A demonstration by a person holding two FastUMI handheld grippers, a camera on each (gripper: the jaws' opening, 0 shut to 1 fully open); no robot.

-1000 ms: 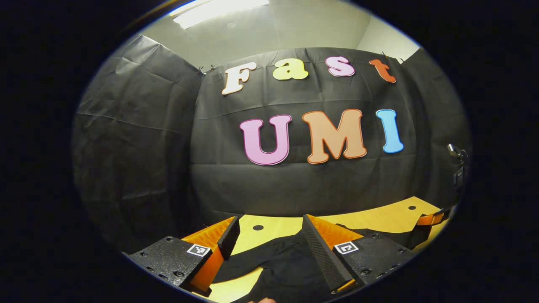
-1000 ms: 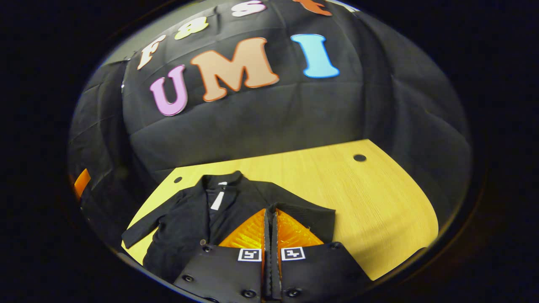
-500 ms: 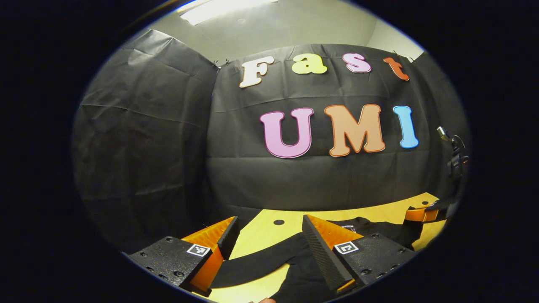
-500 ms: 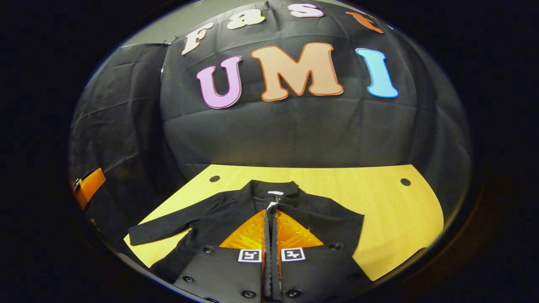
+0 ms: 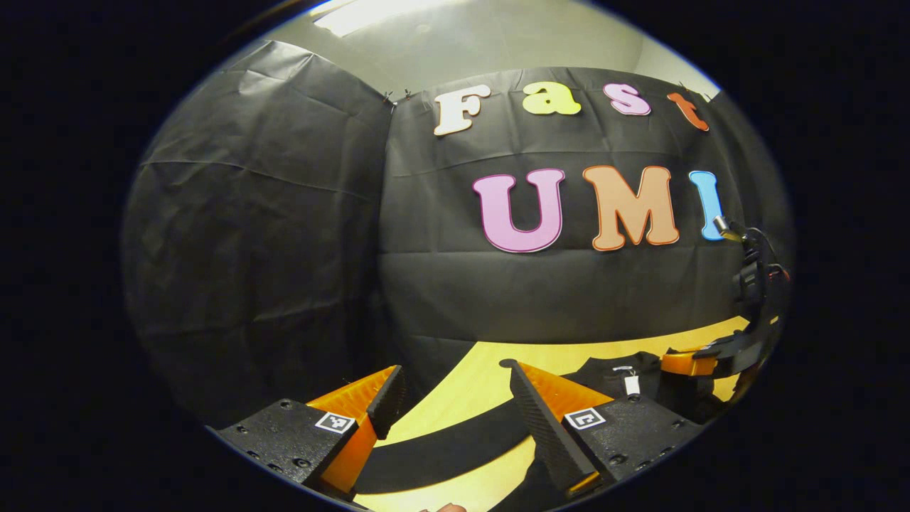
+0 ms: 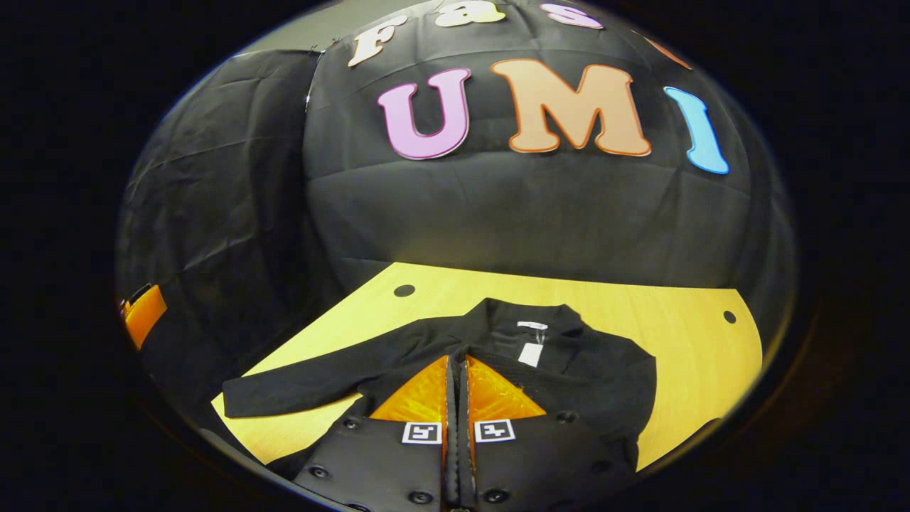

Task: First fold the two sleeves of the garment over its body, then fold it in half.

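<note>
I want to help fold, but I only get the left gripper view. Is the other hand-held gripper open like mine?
Observer: No. The right hand-held gripper has its fingers shut together, low over the jacket. I cannot tell if cloth is pinched between them.
Operator: Does a sleeve stick out on the far side too?
Observer: None sticks out there. That edge of the jacket looks tucked in, while the outstretched sleeve lies flat on the table.
Operator: Is there room behind the collar?
Observer: Yes, bare wood, with a small round hole near the far corner.
</note>
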